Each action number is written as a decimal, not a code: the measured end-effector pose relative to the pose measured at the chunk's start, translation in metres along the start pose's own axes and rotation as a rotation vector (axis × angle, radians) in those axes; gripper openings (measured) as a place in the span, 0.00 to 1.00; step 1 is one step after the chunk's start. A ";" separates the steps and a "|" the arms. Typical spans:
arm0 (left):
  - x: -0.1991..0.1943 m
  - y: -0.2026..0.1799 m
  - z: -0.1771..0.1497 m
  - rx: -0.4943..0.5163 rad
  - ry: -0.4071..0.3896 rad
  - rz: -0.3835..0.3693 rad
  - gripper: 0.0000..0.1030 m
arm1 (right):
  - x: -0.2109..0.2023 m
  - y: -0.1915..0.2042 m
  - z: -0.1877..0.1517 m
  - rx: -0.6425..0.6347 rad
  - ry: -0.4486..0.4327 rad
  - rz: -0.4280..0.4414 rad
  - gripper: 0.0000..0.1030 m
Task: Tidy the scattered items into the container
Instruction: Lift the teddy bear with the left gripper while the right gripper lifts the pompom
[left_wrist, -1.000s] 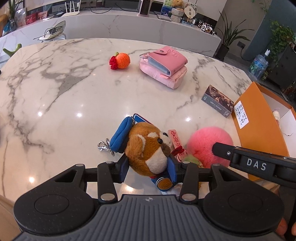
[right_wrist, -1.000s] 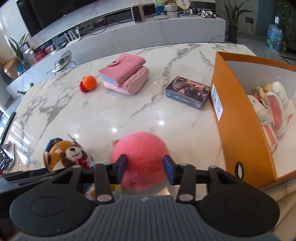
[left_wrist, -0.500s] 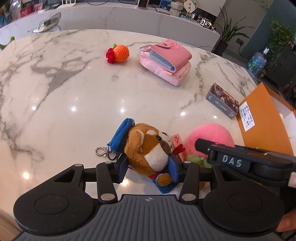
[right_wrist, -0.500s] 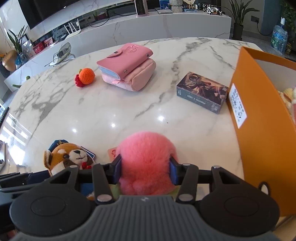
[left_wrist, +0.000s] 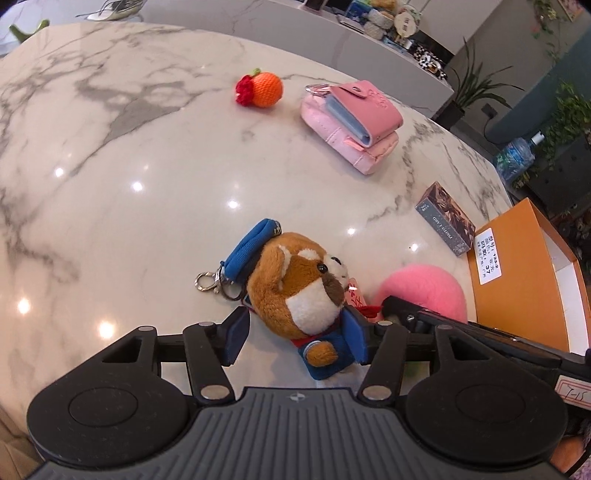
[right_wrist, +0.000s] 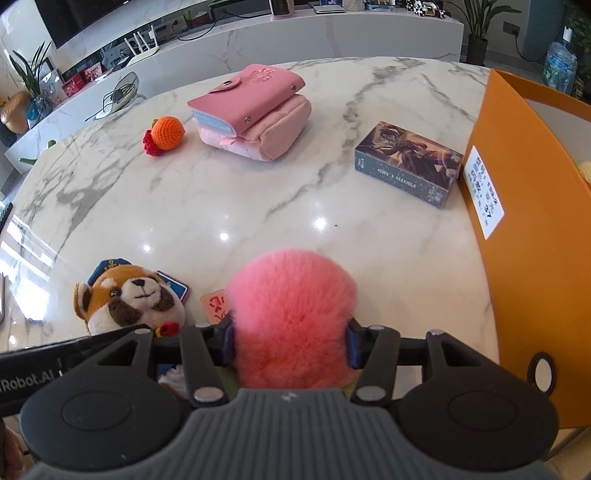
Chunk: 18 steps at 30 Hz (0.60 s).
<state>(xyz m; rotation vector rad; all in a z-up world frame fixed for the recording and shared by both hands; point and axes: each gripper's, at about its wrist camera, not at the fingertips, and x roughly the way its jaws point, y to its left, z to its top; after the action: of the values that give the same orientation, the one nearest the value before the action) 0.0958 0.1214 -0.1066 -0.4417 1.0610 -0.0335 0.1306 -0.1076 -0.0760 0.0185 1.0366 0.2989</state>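
Observation:
A brown plush keychain bear (left_wrist: 299, 291) with a blue cap lies near the marble table's front edge; it also shows in the right wrist view (right_wrist: 129, 299). My left gripper (left_wrist: 295, 341) has its fingers on both sides of the bear's lower body; the left finger stands slightly off it. My right gripper (right_wrist: 288, 347) is shut on a fluffy pink pompom (right_wrist: 291, 317), which also shows in the left wrist view (left_wrist: 424, 291). The orange box (right_wrist: 532, 236) stands at the right.
A crocheted orange (right_wrist: 166, 133), a pink wallet on a pink pouch (right_wrist: 251, 114) and a photo card box (right_wrist: 406, 162) lie farther back on the table. A red tag (right_wrist: 216, 306) lies between bear and pompom. The table's front edge is close.
My right gripper has closed on the pink pompom and squeezed it. My left gripper has moved forward slightly and its jaws have widened a little around the bear.

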 end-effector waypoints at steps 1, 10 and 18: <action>0.000 0.000 -0.001 -0.004 0.003 -0.002 0.64 | -0.001 -0.001 0.000 0.004 -0.001 0.002 0.55; 0.008 0.002 0.002 -0.082 0.019 -0.033 0.65 | -0.005 -0.007 -0.005 0.027 0.015 0.008 0.65; 0.024 -0.002 0.004 -0.084 0.050 -0.039 0.61 | 0.002 -0.008 -0.008 0.022 0.030 0.004 0.56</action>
<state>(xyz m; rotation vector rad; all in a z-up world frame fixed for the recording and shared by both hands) 0.1116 0.1159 -0.1242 -0.5402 1.1055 -0.0347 0.1272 -0.1162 -0.0829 0.0359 1.0698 0.2928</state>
